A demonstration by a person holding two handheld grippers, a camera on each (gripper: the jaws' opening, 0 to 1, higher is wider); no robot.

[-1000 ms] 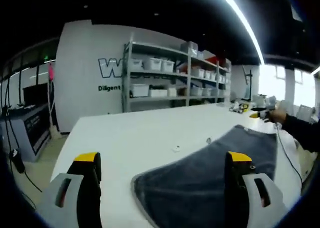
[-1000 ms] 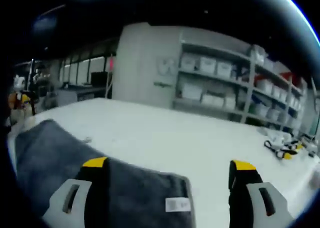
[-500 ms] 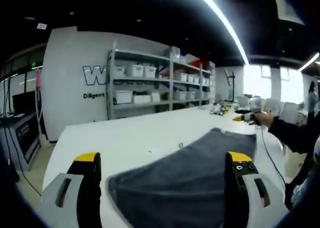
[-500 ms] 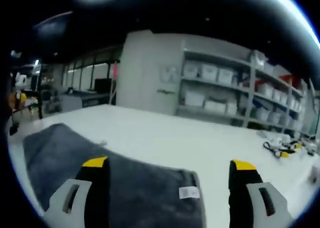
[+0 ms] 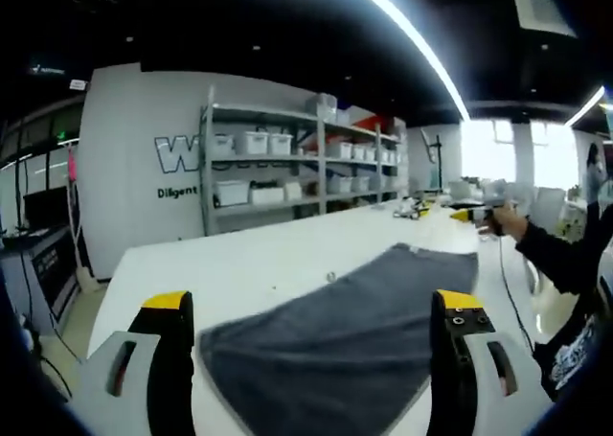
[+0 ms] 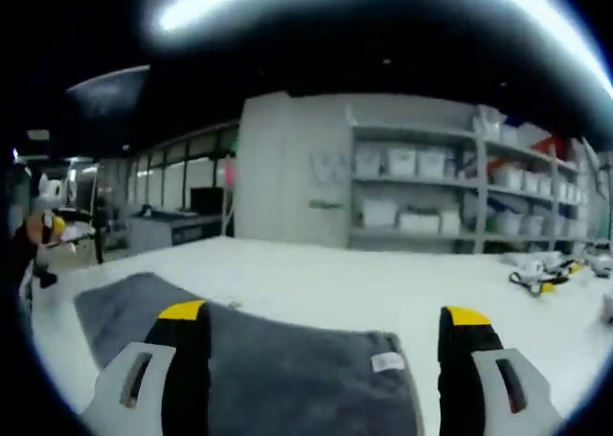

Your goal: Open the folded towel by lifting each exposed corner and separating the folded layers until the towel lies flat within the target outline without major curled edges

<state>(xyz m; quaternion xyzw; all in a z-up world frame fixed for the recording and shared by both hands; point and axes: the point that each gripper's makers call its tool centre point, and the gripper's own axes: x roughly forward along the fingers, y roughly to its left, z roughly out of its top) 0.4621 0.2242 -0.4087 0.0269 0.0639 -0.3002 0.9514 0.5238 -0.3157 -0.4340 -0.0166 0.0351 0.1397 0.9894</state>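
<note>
Both the left gripper (image 5: 306, 307) and right gripper (image 6: 324, 316), jaws spread, hover near the dark grey terry towel (image 5: 335, 345) on the white table (image 5: 249, 263).

In the left gripper view, the towel (image 5: 335, 345) lies on the table (image 5: 249, 259) at lower centre, between the jaws. Shelving (image 5: 287, 172) stands behind, mid-frame. In the right gripper view, a tag (image 6: 387, 362) sits on the towel's right corner.

We lose the towel's (image 6: 287, 374) near edge below the right tongs (image 6: 324, 323). Its white tag (image 6: 387, 362) is too blurred to read. The wall lettering (image 5: 177, 158) beyond the left tongs (image 5: 314, 307) is cut short by shelving (image 5: 287, 172).
</note>
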